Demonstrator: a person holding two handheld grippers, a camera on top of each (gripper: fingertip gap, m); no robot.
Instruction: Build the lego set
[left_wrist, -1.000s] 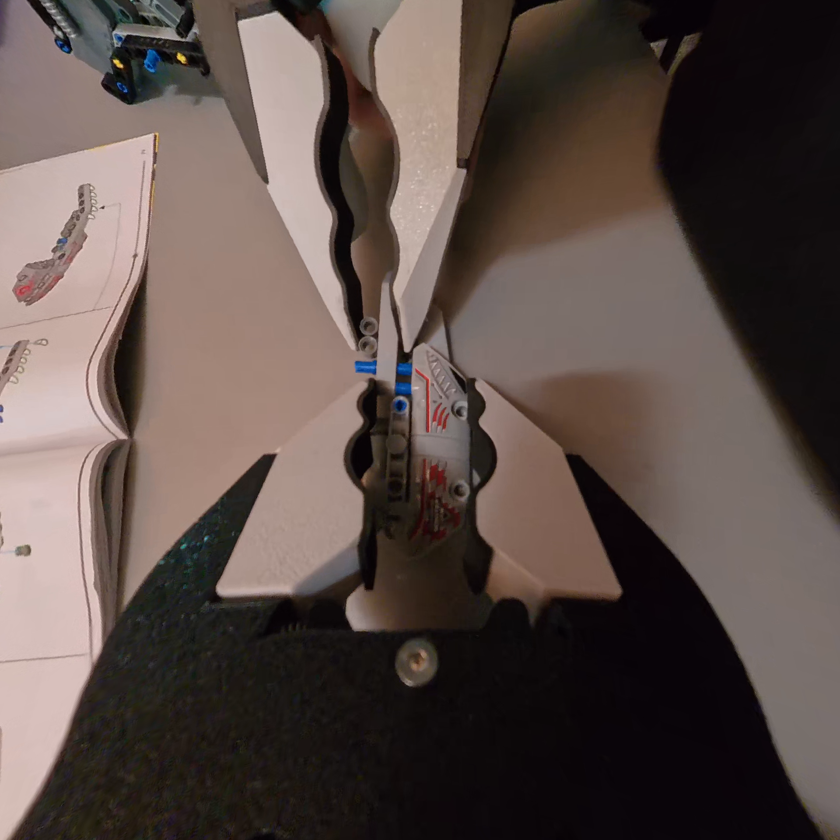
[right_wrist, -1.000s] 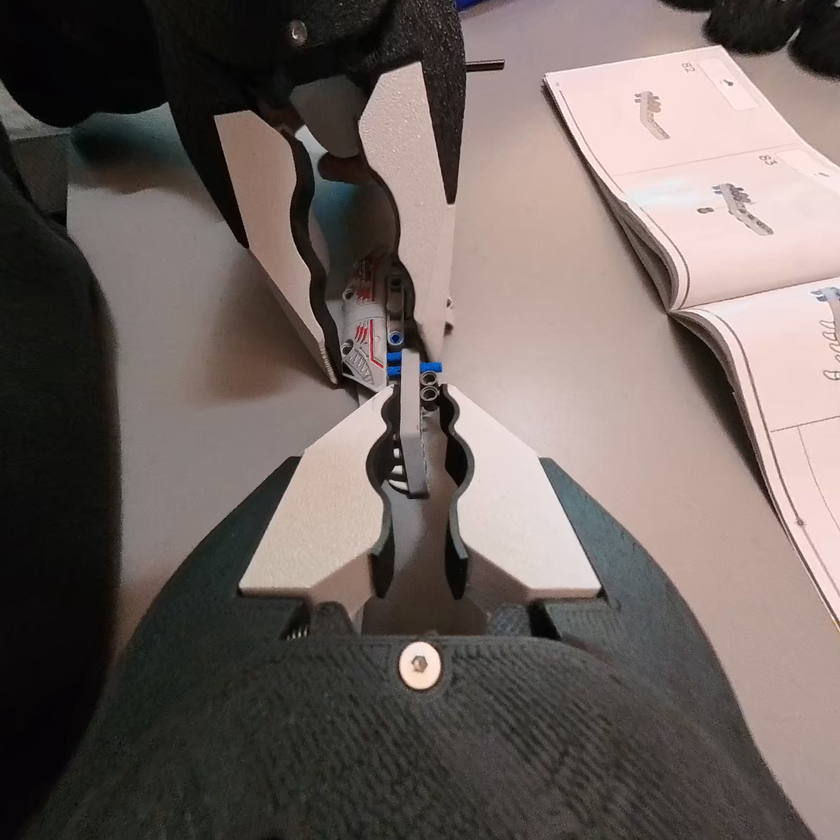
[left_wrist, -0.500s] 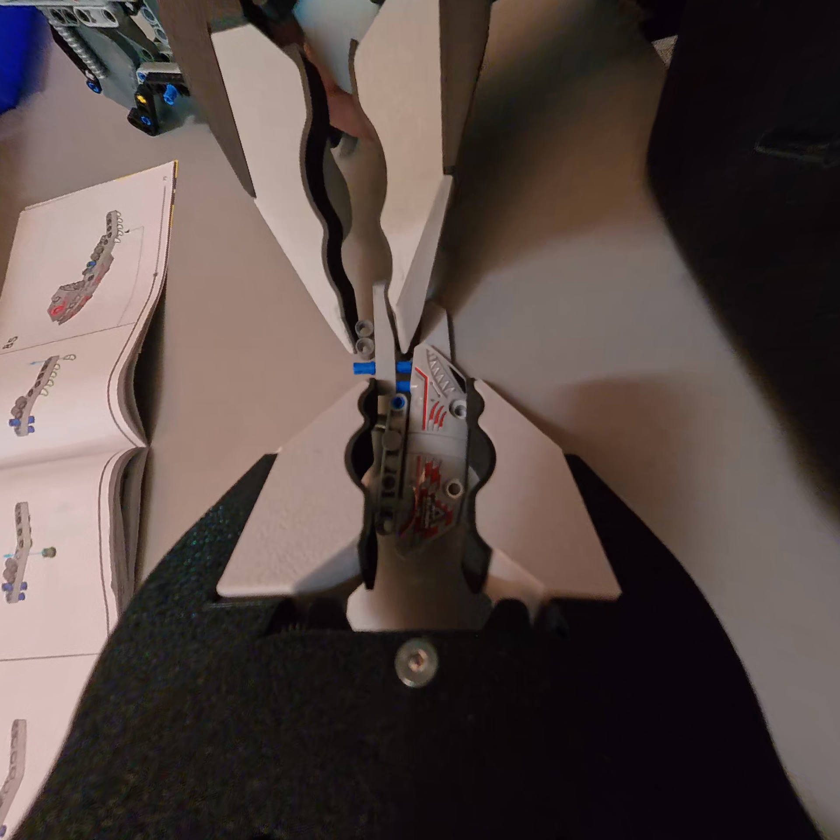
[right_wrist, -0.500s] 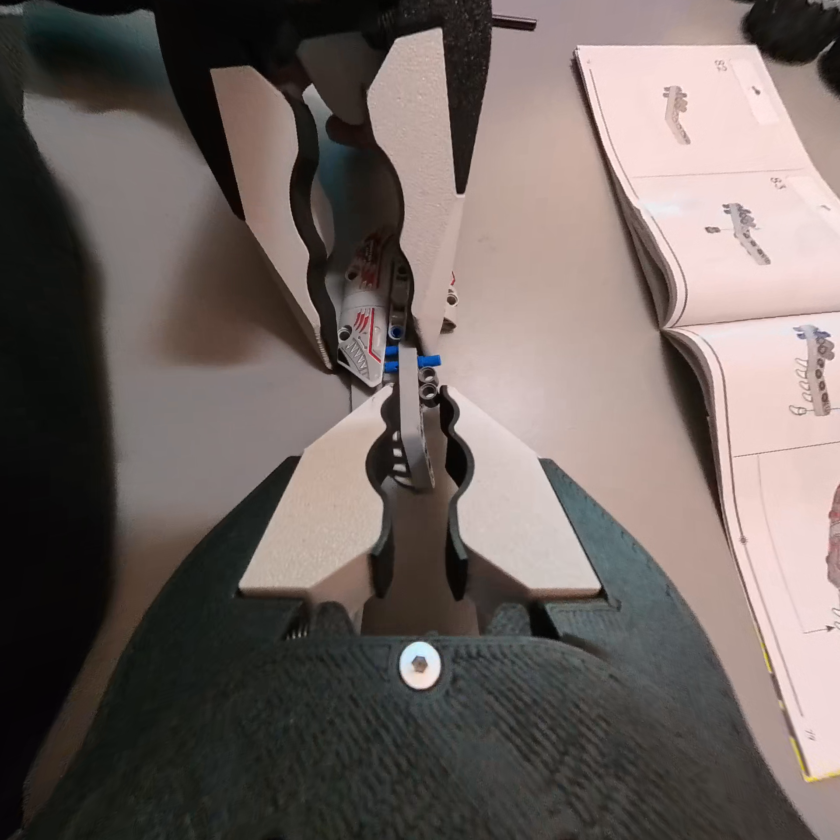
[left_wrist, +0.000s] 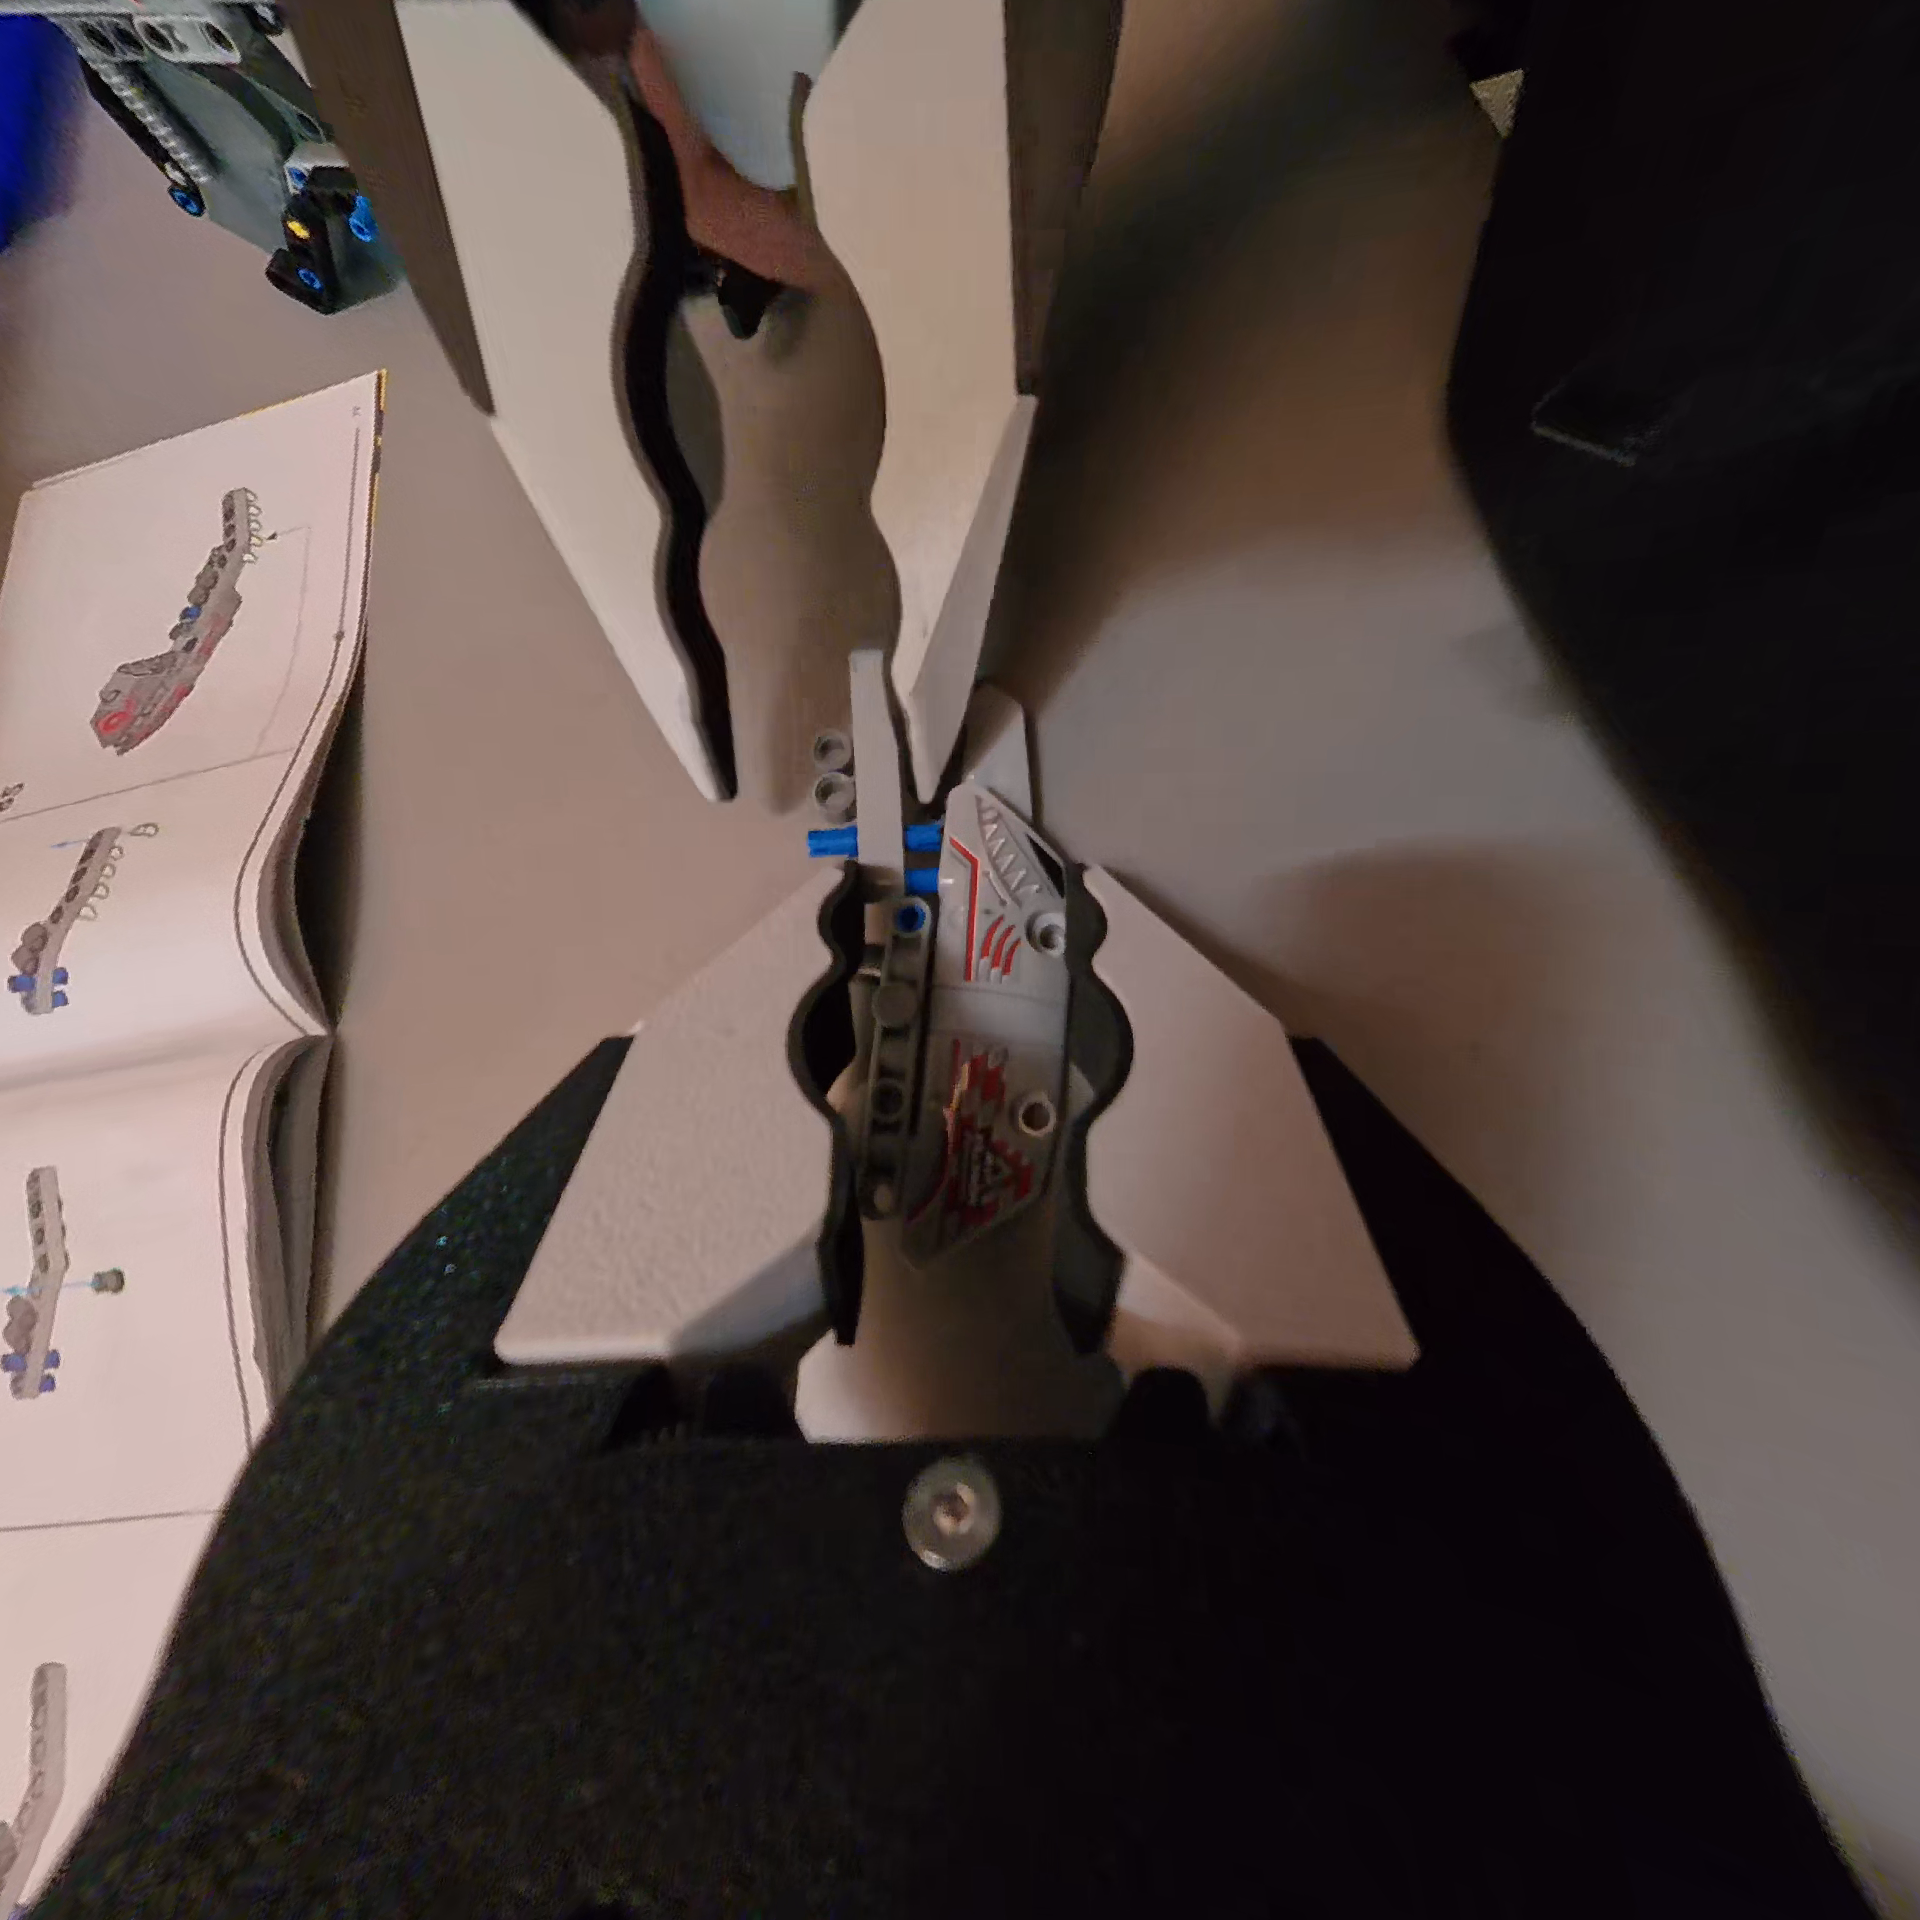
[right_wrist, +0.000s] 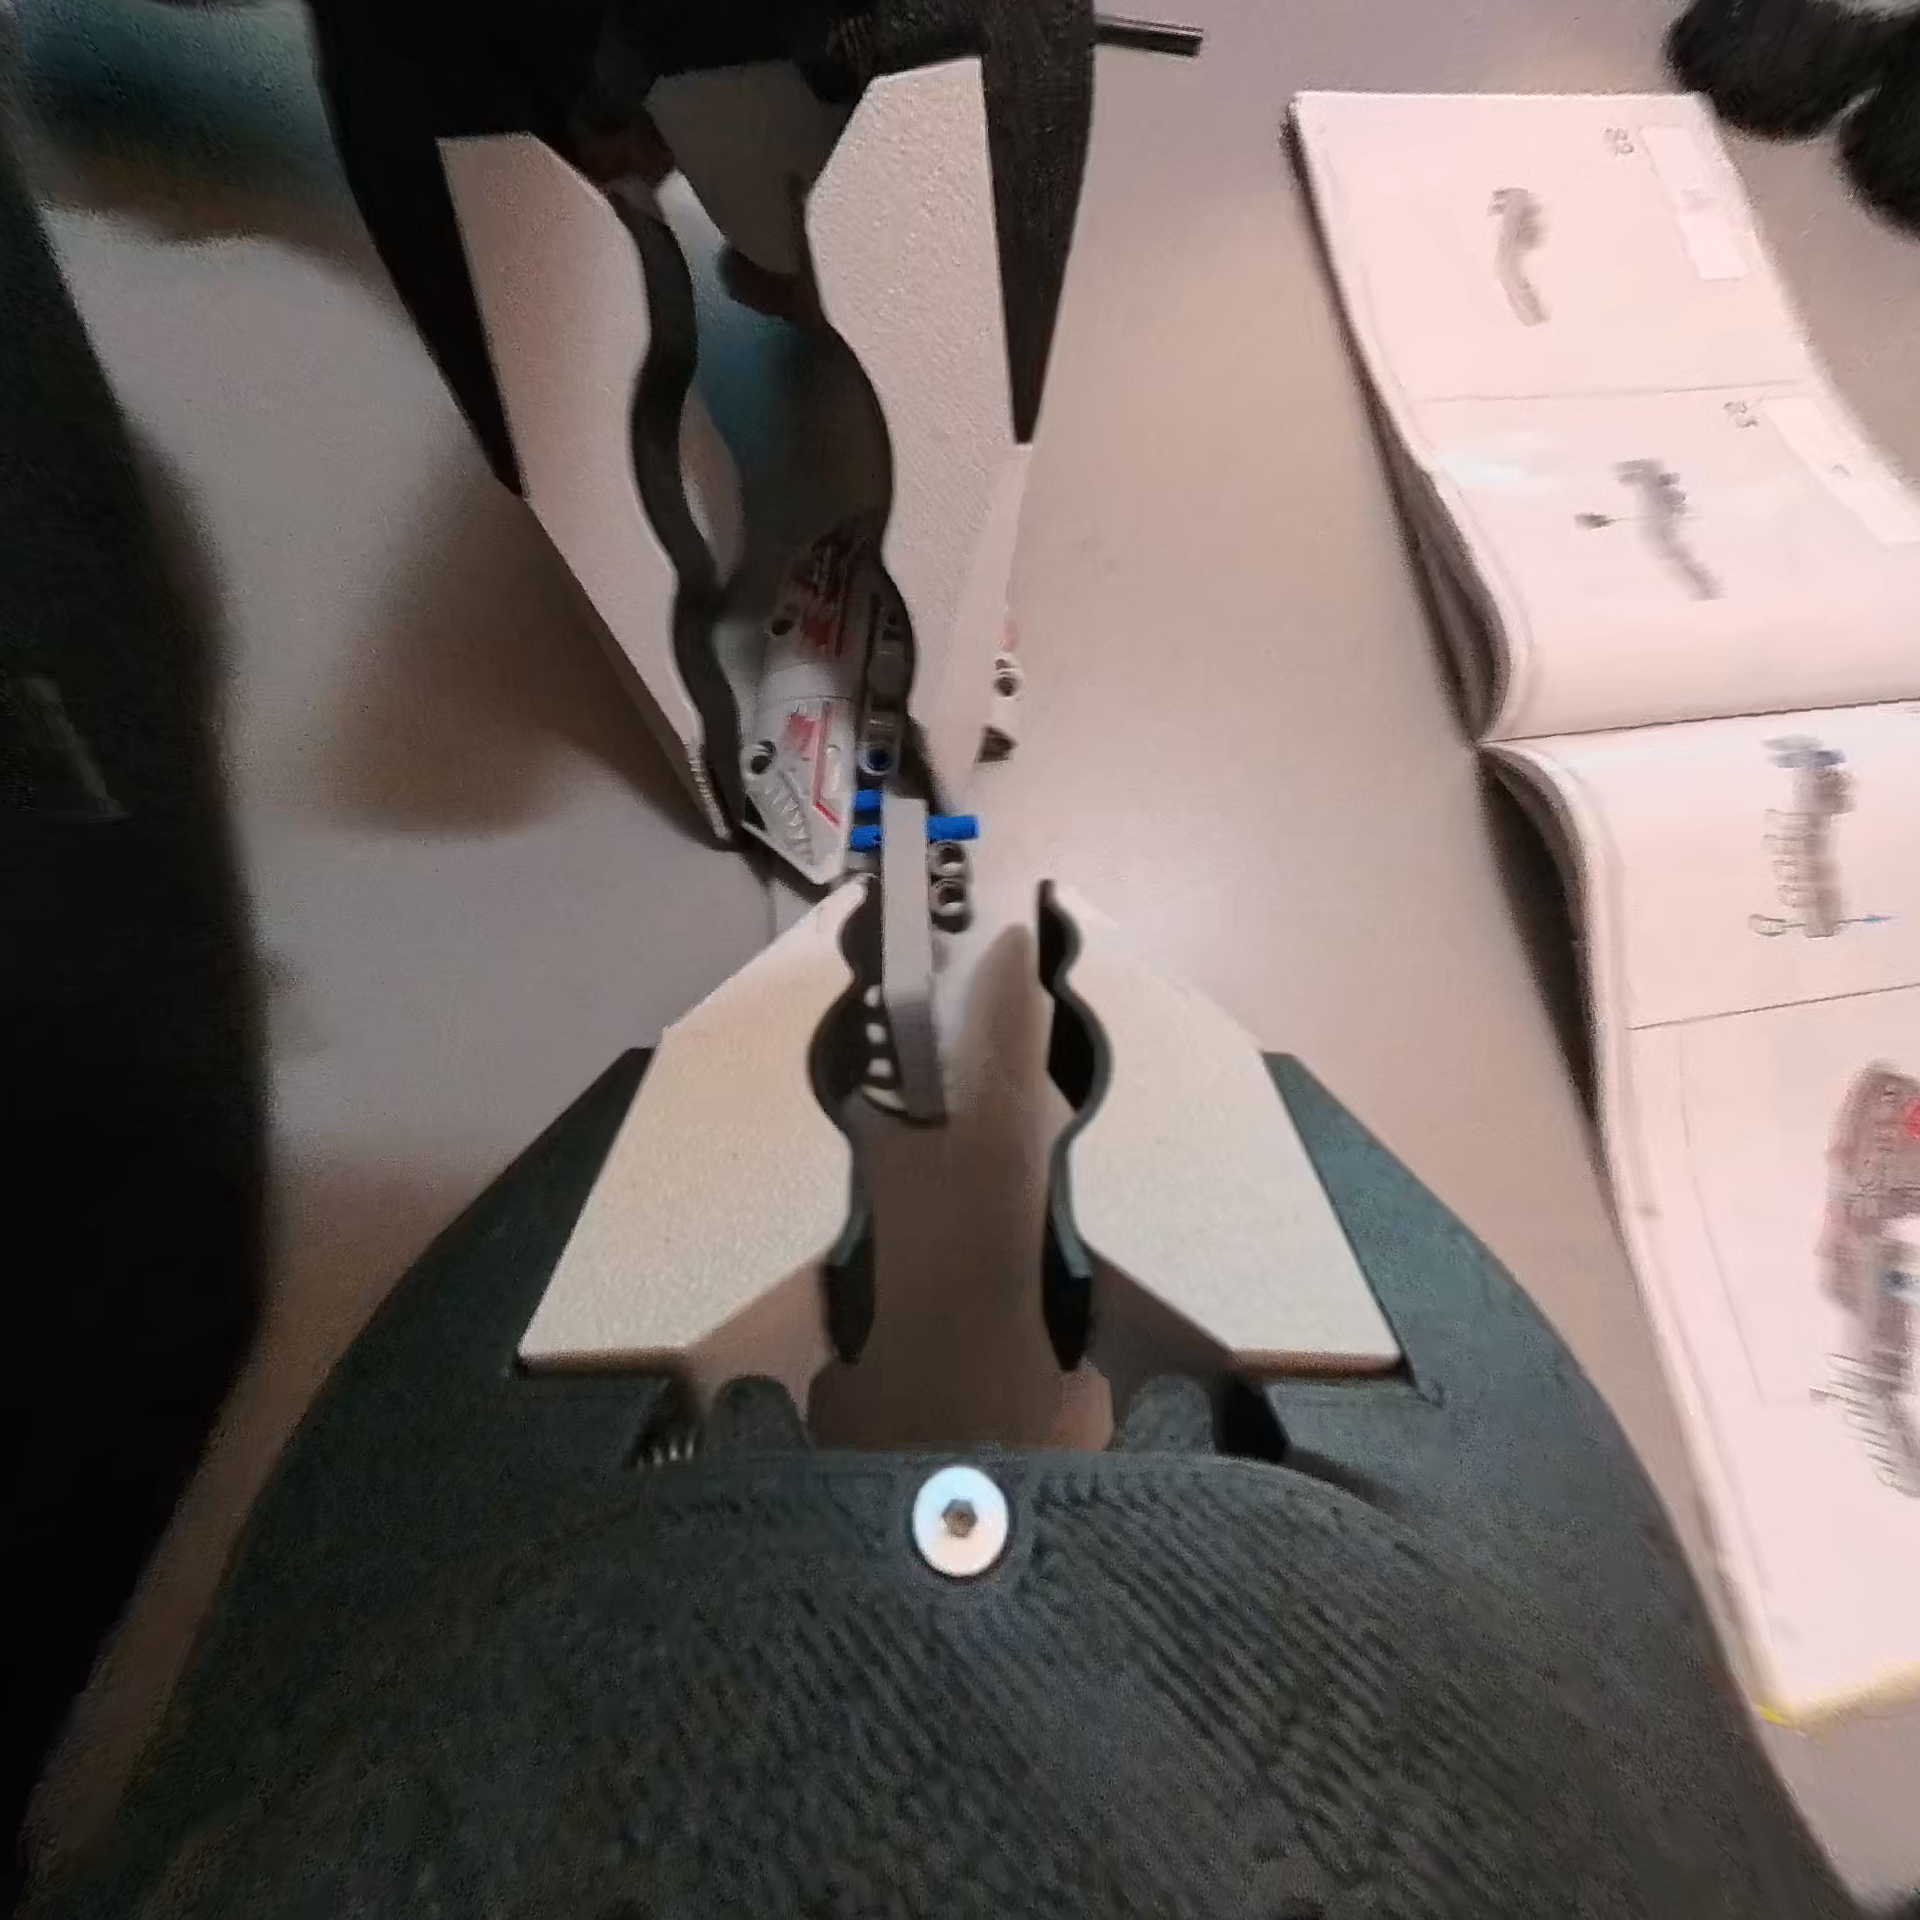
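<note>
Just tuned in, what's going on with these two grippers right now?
The left hand-held gripper is shut on a grey printed panel assembly. The right hand-held gripper stands open around a light grey beam, which meets the panel assembly at its blue pins. Whether the beam is fully seated is unclear. An open instruction booklet lies on the table.

Plain grey-beige tabletop (left_wrist: 1299, 727), warmly lit, with soft shadows.

A hobby worktable: an open instruction booklet (left_wrist: 156, 831) lies on the plain grey tabletop (left_wrist: 520, 727), a part-built Lego model (left_wrist: 239, 156) beyond the booklet.
</note>
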